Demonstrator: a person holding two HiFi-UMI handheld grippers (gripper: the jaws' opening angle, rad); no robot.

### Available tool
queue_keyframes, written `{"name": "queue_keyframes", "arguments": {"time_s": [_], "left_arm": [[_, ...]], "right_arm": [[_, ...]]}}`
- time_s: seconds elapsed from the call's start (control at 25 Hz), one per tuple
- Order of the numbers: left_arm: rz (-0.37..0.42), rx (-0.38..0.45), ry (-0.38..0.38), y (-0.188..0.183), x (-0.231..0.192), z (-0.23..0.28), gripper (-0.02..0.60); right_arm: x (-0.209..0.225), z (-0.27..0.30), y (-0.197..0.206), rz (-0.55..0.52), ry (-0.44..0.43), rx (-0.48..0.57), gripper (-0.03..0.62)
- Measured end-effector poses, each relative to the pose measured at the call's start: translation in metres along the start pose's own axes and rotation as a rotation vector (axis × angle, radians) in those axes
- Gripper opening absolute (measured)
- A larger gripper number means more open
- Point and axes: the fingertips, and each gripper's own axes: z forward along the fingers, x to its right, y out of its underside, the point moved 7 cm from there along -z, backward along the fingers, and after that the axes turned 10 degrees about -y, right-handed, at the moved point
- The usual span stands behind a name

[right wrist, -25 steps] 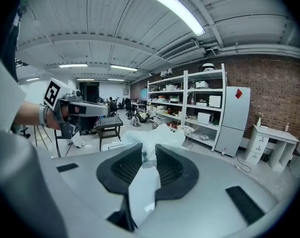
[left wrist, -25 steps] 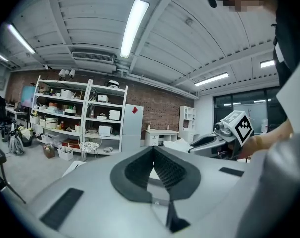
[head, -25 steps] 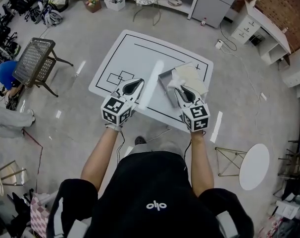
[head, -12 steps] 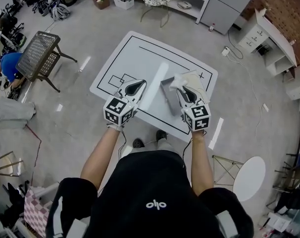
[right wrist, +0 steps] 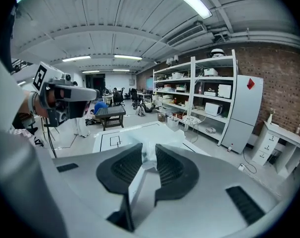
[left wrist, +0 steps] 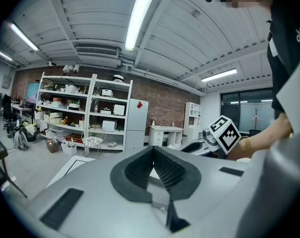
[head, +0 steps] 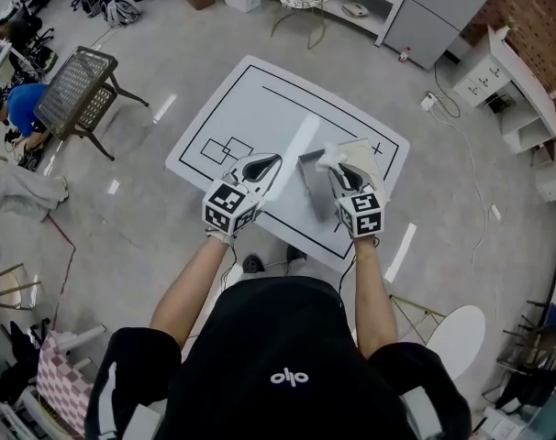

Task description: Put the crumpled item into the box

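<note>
**Head view: right gripper clamped on crumpled item at the box; left gripper shut and empty**

Person stands at a white table (head: 250, 108) marked with black lines, one gripper in each hand, both held over the near half.

Right gripper (head: 344, 174): jaws closed on the crumpled item (head: 353, 151), a white wad that bulges out past the fingertips. Right gripper view confirms this: the ribbed pads (right wrist: 170, 167) press the wad (right wrist: 152, 143) from both sides and it stands up between them.

Grey box (head: 308, 174) sits on the table just left of the right gripper. The held item shows at the box's far right corner. Cannot tell whether it is above the opening or just beside it.

Left gripper (head: 264, 163): well left of the box. Left gripper view shows its tips (left wrist: 153, 152) met, with nothing between them.
</note>
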Motion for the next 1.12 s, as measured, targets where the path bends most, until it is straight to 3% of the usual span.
{"name": "queue_keyframes", "arguments": {"time_s": [0.28, 0.68, 1.12], "left_arm": [[-0.021, -0.067, 0.022, 0.026, 0.013, 0.026, 0.008], [-0.042, -0.117, 0.019, 0.041, 0.016, 0.045, 0.008], [-0.065, -0.134, -0.016, 0.049, -0.006, 0.048, 0.008]], "right_arm": [[0.029, 0.057, 0.049, 0.01, -0.028, -0.168, 0.087], [0.053, 0.109, 0.11, 0.117, -0.032, -0.408, 0.087], [0.06, 0.152, 0.127, 0.112, -0.02, -0.501, 0.089]]}}
